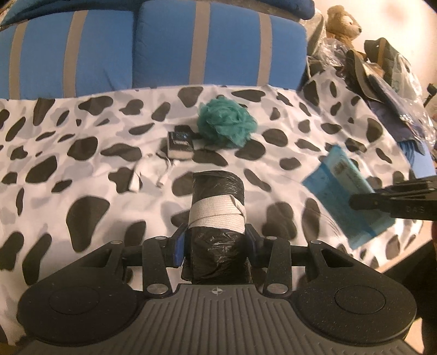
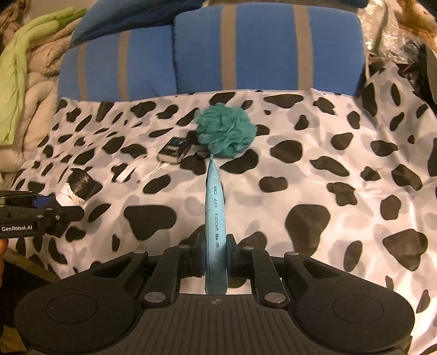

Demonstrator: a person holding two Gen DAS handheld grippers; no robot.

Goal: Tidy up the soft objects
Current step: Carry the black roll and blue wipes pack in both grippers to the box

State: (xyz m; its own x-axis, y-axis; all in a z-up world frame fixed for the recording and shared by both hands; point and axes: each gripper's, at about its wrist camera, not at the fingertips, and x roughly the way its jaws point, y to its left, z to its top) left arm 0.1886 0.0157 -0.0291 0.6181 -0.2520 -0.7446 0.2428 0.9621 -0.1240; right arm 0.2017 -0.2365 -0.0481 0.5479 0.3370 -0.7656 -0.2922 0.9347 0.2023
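My left gripper point(image 1: 215, 240) is shut on a roll of black plastic bags point(image 1: 217, 202) bound with a white band, held above the spotted sheet point(image 1: 82, 169); the roll also shows in the right wrist view point(image 2: 77, 187). My right gripper point(image 2: 215, 245) is shut on a flat light-blue packet point(image 2: 215, 207), seen edge-on; the packet also shows in the left wrist view point(image 1: 344, 191). A teal mesh bath pouf point(image 1: 226, 123) lies on the sheet ahead, also in the right wrist view point(image 2: 226, 131). A black-and-white sponge point(image 1: 180, 144) sits left of the pouf.
Blue cushions with grey stripes point(image 1: 164, 49) stand behind the sheet. A teddy bear point(image 1: 344, 24) and a pile of bags point(image 1: 387, 71) lie at the right. A white strip of cloth point(image 1: 147, 174) lies near the sponge. Green and beige bedding point(image 2: 21, 68) is at the left.
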